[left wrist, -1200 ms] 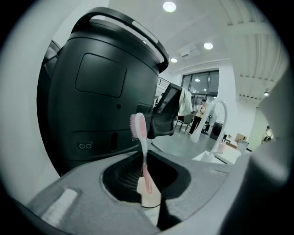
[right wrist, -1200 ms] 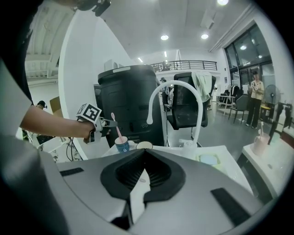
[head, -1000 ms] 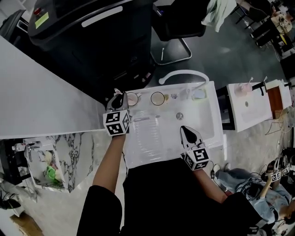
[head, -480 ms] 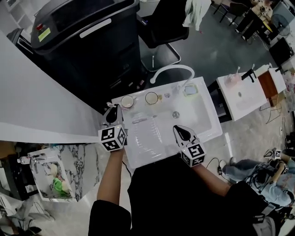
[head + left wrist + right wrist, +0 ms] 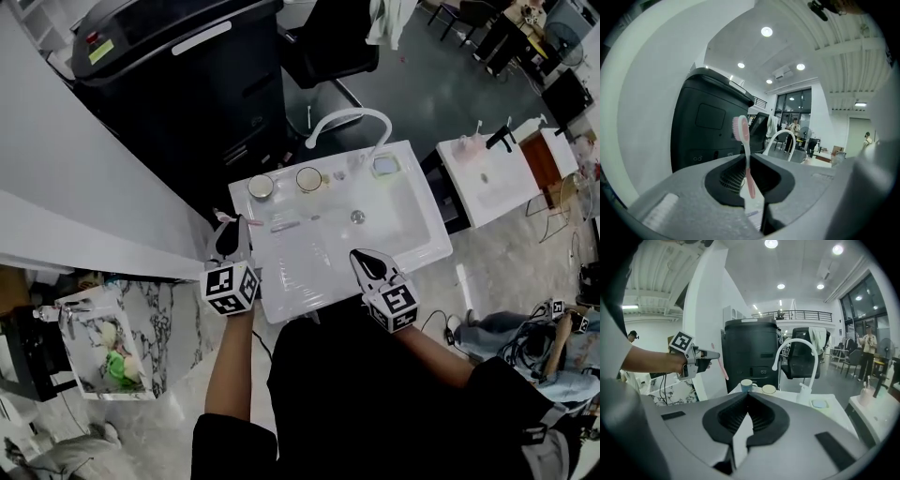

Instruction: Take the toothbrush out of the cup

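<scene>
Right now my left tongs (image 5: 746, 155) are clamped on the pink plastic toothbrush (image 5: 741, 130). The two jaws press its thin handle from either side. The bristle head stands up above the tips, and the rest of the handle runs down between the pads. The brush is in the air at the left edge of the white washbasin bench (image 5: 403, 230), towards the bench's back half, and it touches neither cup.

My right tongs (image 5: 747, 393) are closed with nothing in them; the jaw tips meet. They hang over the front part of the bench, a little right of its middle, well apart from the left pair.

Near the bench's back left corner stands a blue ceramic cup (image 5: 746, 385). Just beside it, towards the middle of the back edge, is a round cream cup (image 5: 768, 389). Both are upright.

Farther along that back edge a white arched tap (image 5: 815, 367) rises and curves forward over the basin. A small pale dish (image 5: 384, 166) sits on the bench beside the tap's foot, towards the back right corner. Something thin and short lies on the bench in front of the two cups, too small for me to tell what it is.

Behind the bench's back left corner stands a tall black cabinet (image 5: 178, 75), and a black office chair (image 5: 328, 42) stands behind the bench's back edge.
</scene>
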A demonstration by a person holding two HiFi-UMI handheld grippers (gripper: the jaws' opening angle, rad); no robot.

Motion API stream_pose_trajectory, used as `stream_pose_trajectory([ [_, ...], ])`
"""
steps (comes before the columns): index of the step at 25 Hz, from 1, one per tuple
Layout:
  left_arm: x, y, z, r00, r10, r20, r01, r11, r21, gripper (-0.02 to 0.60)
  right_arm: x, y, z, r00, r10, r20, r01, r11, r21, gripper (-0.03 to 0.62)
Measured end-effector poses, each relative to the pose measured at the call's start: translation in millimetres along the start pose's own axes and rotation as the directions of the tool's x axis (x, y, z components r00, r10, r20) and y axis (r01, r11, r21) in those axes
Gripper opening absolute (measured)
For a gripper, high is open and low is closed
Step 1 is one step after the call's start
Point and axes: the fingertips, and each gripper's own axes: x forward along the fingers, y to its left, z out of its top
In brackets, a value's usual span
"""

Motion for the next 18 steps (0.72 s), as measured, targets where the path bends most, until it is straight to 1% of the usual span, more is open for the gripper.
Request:
stream_pose_trajectory([
  [4,-17,1,-16,1.0,-0.004,-0.005,0.004,1.0,0.003,0.041,-4,19,-8,1.0,0.025,-0.017,-0.025,1.0,-0.018,-0.002],
  [7,-26,0,-32,1.0,-0.002,-0.029,0.002,1.0,-0.01,0.041,-7,25,-13,0.999,0.033,-0.026,-0.033,0.999,-0.023,-0.002],
  [9,-31,-4,-41,0.999,-0.003,-0.049,0.003,1.0,-0.006,0.041,-8,26,-16,0.999,0.037,-0.032,-0.037,0.999,-0.016,-0.002],
  [11,-33,-10,-48,0.997,-0.012,-0.07,0.013,1.0,0.02,0.041,-9,25,-18,0.999,0.042,-0.028,-0.042,0.999,-0.012,-0.002],
  [15,-29,-23,-66,0.991,-0.028,-0.133,0.043,0.993,0.112,0.041,-9,15,-19,0.999,0.042,-0.016,-0.042,0.999,0.005,-0.002],
  [18,-22,-31,-80,0.981,-0.029,-0.19,0.056,0.988,0.141,0.041,-13,-1,-20,0.999,0.034,-0.005,-0.034,0.999,0.027,-0.002],
])
